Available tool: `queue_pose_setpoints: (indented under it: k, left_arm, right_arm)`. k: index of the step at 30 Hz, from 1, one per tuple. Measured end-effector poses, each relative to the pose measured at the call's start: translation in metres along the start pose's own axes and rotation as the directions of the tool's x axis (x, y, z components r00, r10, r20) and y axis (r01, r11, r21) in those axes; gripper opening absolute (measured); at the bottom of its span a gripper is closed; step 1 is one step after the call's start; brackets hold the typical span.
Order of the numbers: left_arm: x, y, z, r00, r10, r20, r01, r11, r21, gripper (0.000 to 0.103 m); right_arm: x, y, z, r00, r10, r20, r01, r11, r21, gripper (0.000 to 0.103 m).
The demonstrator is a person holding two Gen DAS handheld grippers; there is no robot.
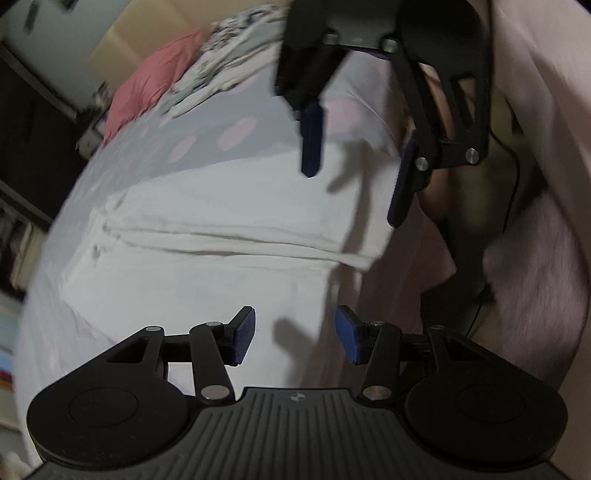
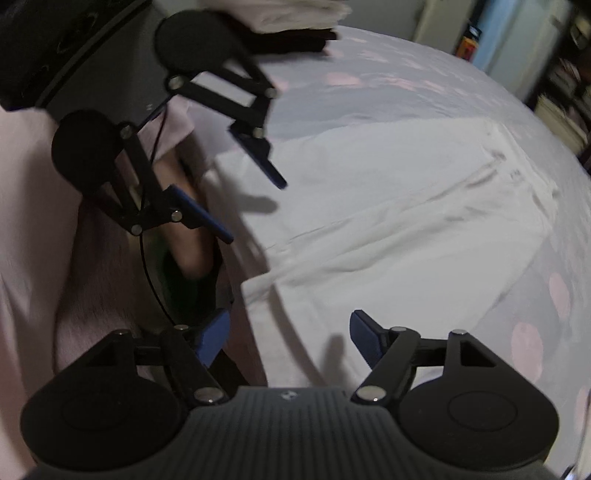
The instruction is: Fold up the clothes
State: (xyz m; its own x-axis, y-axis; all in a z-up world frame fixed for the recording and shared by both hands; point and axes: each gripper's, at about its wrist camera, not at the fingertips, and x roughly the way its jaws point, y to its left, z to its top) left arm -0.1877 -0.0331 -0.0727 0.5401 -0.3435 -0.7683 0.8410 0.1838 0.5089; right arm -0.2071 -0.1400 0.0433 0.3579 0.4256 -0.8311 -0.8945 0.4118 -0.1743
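A white garment (image 1: pixel 221 236) (image 2: pixel 388 206) lies flat with a few creases on a lavender bed sheet (image 1: pixel 207 125) (image 2: pixel 406 96) with pink dots. My left gripper (image 1: pixel 295 334) (image 2: pixel 255 212) hovers open over the garment's near edge, with nothing between its blue pads (image 1: pixel 243 336). My right gripper (image 2: pixel 290 338) (image 1: pixel 352 197) is also open and holds nothing, above the garment's edge beside the person. The two grippers face each other across that side of the garment. Both views are blurred by motion.
A person in pink clothes (image 1: pixel 535 184) (image 2: pixel 29 206) sits at the bed's edge. A pink pillow (image 1: pixel 147 92) and a patterned cloth heap (image 1: pixel 229 48) lie at the far end. A stack of folded white and dark clothes (image 2: pixel 295 22) rests on the bed. Shelves (image 2: pixel 569 103) stand beyond.
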Motion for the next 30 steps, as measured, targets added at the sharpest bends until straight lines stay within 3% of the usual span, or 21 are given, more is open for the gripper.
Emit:
queue_pose_setpoints:
  k: [5,8,14,18,23,27,30]
  left_arm:
    - [0.016,-0.025,-0.006,0.998,0.062,-0.032,-0.058,0.991,0.121,0.046]
    - [0.025,-0.039,-0.014,0.992,0.111,-0.054,-0.096,0.969,0.226,0.046]
    - [0.037,-0.050,-0.024,0.984,0.165,-0.063,-0.137,0.936,0.324,0.046]
    - [0.034,-0.040,-0.022,0.989,0.131,-0.071,-0.105,0.951,0.290,0.045]
    - [0.026,-0.032,-0.019,0.992,0.091,-0.086,-0.068,0.969,0.237,0.034]
    - [0.012,-0.025,-0.017,0.993,0.103,-0.062,-0.091,0.981,0.172,0.024]
    - [0.007,-0.014,-0.015,0.991,0.129,-0.046,-0.123,0.985,0.117,0.026]
  right_arm:
    - [0.016,0.023,-0.011,0.996,-0.079,-0.037,0.072,0.984,-0.161,0.076]
    - [0.025,0.025,-0.016,0.992,-0.110,-0.058,0.095,0.974,-0.207,0.076]
    - [0.038,0.027,-0.020,0.984,-0.164,-0.067,0.138,0.948,-0.285,0.076]
    - [0.034,0.019,-0.017,0.982,-0.176,-0.065,0.153,0.952,-0.266,0.059]
    - [0.021,0.012,-0.013,0.981,-0.189,-0.045,0.175,0.960,-0.219,0.032]
    - [0.013,0.013,-0.016,0.974,-0.226,-0.009,0.219,0.952,-0.213,0.030]
    - [0.011,0.010,-0.016,0.965,-0.260,0.010,0.256,0.942,-0.217,0.028]
